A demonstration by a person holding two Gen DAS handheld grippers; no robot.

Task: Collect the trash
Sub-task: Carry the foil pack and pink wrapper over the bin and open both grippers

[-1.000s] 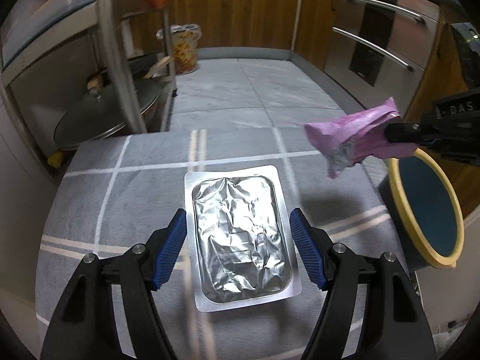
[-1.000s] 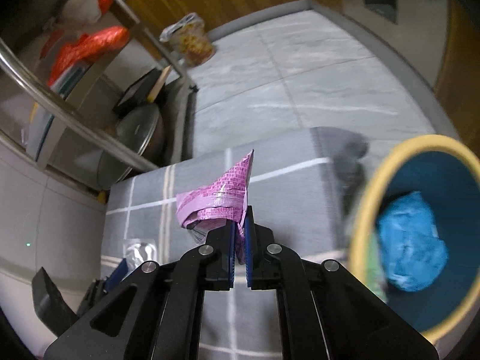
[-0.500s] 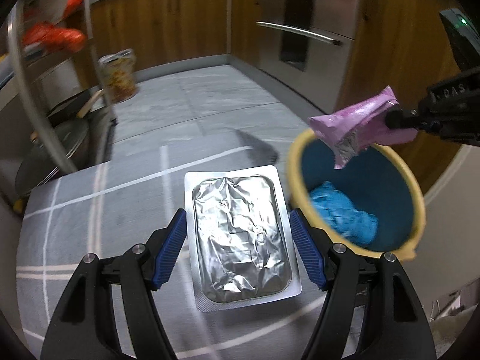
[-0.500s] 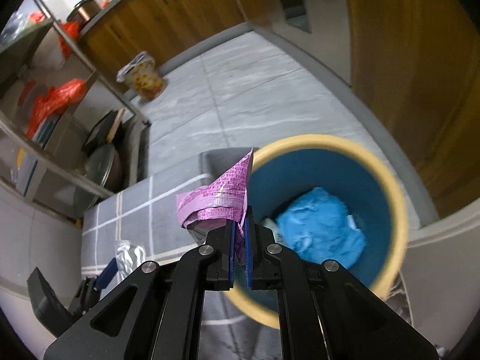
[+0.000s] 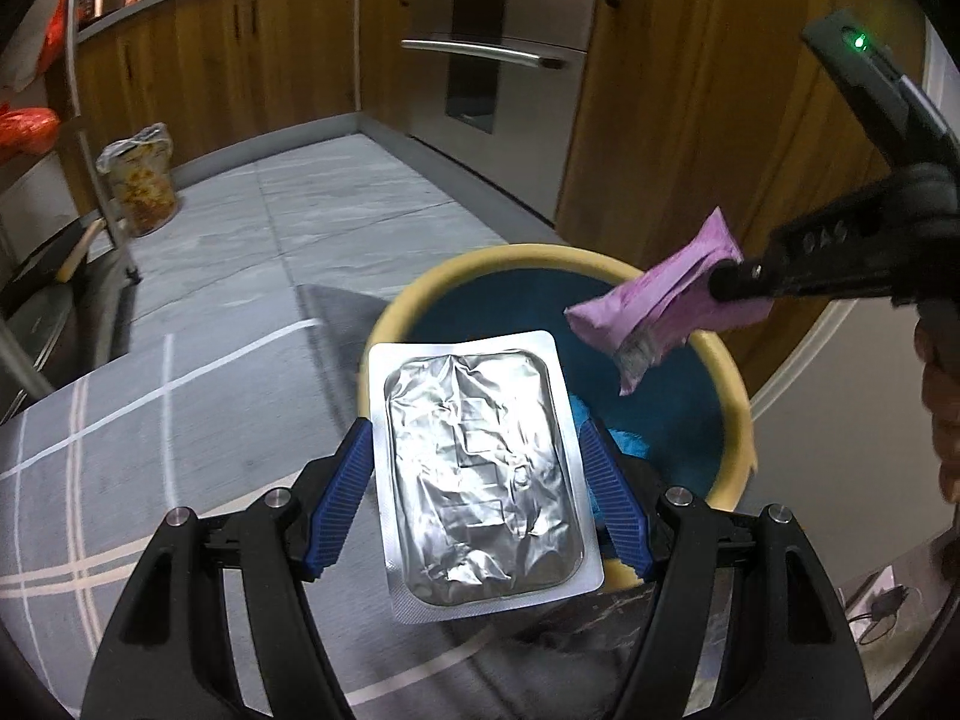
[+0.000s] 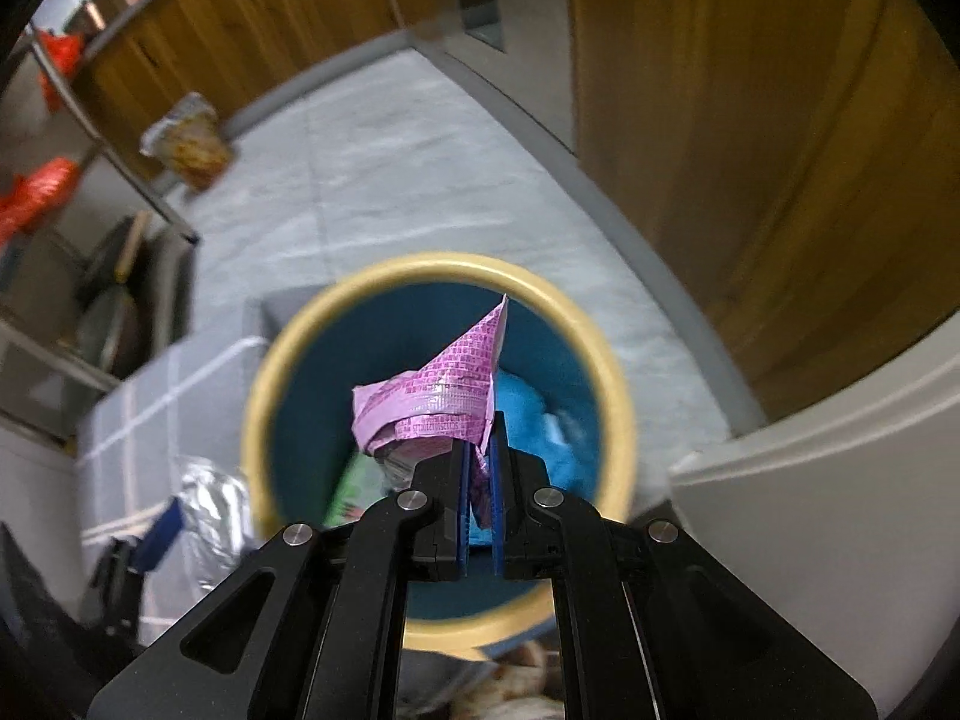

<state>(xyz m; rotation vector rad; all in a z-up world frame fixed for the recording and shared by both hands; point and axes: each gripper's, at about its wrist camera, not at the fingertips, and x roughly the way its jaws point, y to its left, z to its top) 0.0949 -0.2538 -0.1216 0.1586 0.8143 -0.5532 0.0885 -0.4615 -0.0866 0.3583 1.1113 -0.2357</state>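
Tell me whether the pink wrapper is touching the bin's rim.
Apart. In the right wrist view the pink wrapper, pinched in the right claw, hangs inside the bin's mouth.

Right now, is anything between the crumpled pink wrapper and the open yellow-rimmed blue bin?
Nothing visible. The crumpled pink wrapper, pinched in the right gripper, hangs over the open yellow-rimmed blue bin.

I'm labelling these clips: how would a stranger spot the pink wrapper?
Find the yellow-rimmed blue bin on the kitchen floor. Above its opening, the right gripper pinches a crumpled wrapper. It is pink with printed text, unlike the flat silver foil tray in the left gripper.
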